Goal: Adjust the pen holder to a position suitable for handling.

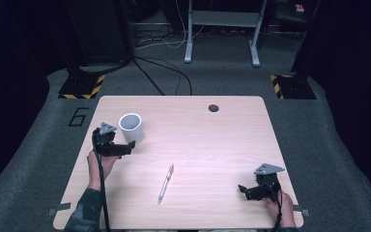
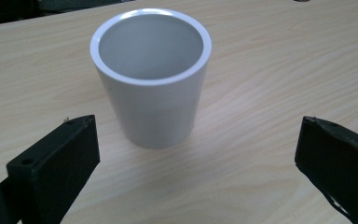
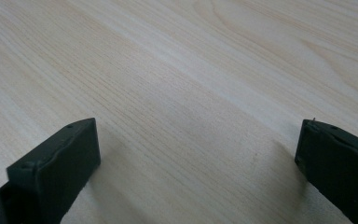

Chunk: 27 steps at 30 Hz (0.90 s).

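Note:
A white cup [image 1: 132,127] stands upright and empty on the left part of the wooden table [image 1: 212,140]. My left gripper [image 1: 127,147] is open just in front of it; in the left gripper view the cup [image 2: 151,74] stands a little beyond the two jaws, which are wide apart and touch nothing [image 2: 198,154]. A silver pen [image 1: 165,182] lies near the table's middle front. My right gripper [image 1: 245,189] rests open low over bare wood at the front right, with nothing between its jaws [image 3: 198,154].
A dark round hole [image 1: 213,108] sits near the table's far edge. Beyond the table are grey carpet, loose cables [image 1: 164,72], a white desk frame [image 1: 222,29] and yellow-black striped bases [image 1: 83,87] at both sides.

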Each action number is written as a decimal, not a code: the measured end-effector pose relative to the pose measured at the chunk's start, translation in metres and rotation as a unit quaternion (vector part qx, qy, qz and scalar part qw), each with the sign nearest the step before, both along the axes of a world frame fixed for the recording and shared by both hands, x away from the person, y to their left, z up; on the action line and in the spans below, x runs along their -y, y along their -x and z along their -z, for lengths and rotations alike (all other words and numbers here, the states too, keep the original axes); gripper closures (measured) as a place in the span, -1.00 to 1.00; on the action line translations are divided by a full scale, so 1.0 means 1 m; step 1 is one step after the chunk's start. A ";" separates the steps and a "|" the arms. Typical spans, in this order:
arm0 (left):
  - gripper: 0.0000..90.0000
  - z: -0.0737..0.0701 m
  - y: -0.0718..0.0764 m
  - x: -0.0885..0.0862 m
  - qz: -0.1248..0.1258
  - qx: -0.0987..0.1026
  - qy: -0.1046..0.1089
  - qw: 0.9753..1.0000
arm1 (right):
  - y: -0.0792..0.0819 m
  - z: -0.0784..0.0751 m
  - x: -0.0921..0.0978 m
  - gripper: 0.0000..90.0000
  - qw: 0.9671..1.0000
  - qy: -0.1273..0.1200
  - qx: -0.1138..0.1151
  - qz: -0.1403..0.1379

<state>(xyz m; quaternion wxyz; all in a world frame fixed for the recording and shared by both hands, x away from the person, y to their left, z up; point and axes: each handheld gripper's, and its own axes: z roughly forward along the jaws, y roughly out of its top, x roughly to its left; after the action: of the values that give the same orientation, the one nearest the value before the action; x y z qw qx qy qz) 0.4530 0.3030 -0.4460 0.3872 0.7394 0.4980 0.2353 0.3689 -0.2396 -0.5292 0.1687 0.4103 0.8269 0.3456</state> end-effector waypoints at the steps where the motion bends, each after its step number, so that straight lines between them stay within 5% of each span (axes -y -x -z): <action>1: -1.00 0.000 0.000 0.000 0.000 0.000 0.000 1.000 | 0.000 0.000 0.000 -1.00 1.000 0.000 0.000 0.000; 11: -1.00 -0.005 -0.038 0.003 -0.016 0.006 -0.004 1.000 | -0.001 0.000 0.001 -1.00 1.000 0.002 0.003 -0.005; 13: -1.00 -0.005 -0.045 0.003 -0.017 -0.005 -0.002 1.000 | -0.001 0.000 0.000 -1.00 1.000 0.001 0.001 -0.005; 24: -0.99 0.007 -0.064 0.012 -0.027 -0.009 -0.022 0.999 | -0.001 0.000 0.000 -1.00 1.000 0.000 0.001 -0.004; 27: -0.99 0.008 -0.070 0.013 -0.036 -0.005 -0.010 0.999 | 0.000 0.000 0.000 -1.00 1.000 -0.001 -0.002 0.000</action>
<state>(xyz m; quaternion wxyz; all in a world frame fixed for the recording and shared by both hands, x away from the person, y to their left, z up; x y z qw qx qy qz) 0.5231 0.2899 -0.4541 0.3680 0.7261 0.5240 0.2503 0.3689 -0.2395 -0.5291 0.1664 0.4112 0.8269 0.3455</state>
